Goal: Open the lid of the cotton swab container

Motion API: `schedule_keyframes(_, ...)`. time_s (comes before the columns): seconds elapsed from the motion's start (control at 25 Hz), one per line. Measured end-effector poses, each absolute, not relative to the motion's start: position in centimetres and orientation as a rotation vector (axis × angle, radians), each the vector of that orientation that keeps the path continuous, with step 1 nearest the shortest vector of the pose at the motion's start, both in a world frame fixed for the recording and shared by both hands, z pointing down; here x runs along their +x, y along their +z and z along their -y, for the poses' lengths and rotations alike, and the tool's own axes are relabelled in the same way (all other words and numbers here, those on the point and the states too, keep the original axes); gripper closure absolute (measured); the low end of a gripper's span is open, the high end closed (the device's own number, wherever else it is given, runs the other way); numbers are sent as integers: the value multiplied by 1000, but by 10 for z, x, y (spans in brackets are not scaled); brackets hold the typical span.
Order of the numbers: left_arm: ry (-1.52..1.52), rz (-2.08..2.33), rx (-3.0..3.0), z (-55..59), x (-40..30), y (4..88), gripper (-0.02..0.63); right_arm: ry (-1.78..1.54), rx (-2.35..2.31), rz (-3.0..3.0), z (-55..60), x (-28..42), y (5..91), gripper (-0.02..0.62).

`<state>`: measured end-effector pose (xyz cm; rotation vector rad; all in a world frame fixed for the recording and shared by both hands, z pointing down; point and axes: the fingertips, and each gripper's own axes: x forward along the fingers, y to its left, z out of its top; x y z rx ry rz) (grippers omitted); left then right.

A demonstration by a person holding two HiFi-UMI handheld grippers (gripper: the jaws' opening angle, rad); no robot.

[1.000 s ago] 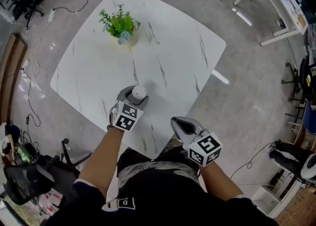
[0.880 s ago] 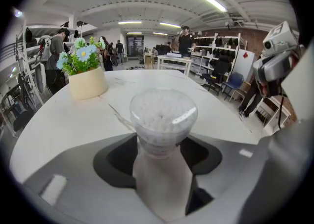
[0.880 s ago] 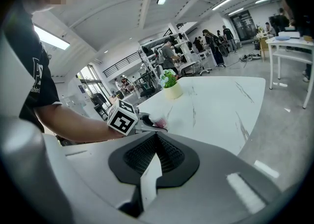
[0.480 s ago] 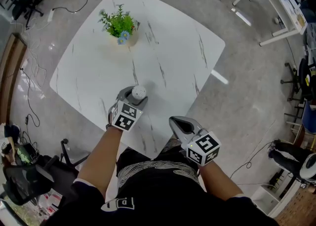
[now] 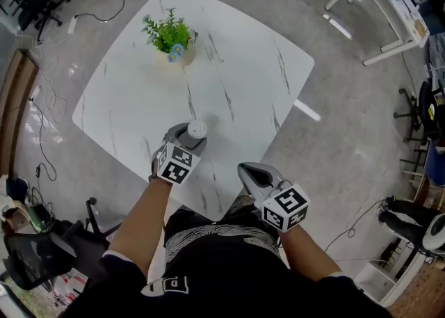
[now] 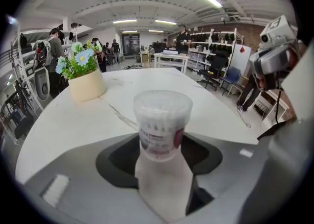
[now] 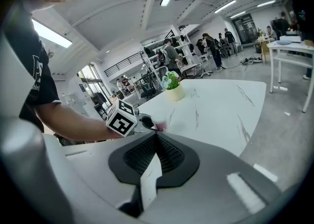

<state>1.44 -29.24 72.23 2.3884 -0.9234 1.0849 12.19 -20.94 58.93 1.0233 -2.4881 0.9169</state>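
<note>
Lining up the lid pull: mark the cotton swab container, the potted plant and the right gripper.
cotton swab container (image 6: 162, 130), left gripper view, on its labelled side wall.
potted plant (image 5: 169, 31), head view, on the green leaves.
right gripper (image 5: 245, 169), head view, at its shut fingertips.

Head view looks steeply down; gripper views share the table (image 5: 236, 80).
</note>
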Motion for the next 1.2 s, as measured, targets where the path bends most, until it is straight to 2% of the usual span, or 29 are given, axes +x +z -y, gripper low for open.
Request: schedule_keyframes(1.2, 1112, 874, 2429, 261, 12, 709, 296, 848, 1092, 2511, 191, 121, 569, 601)
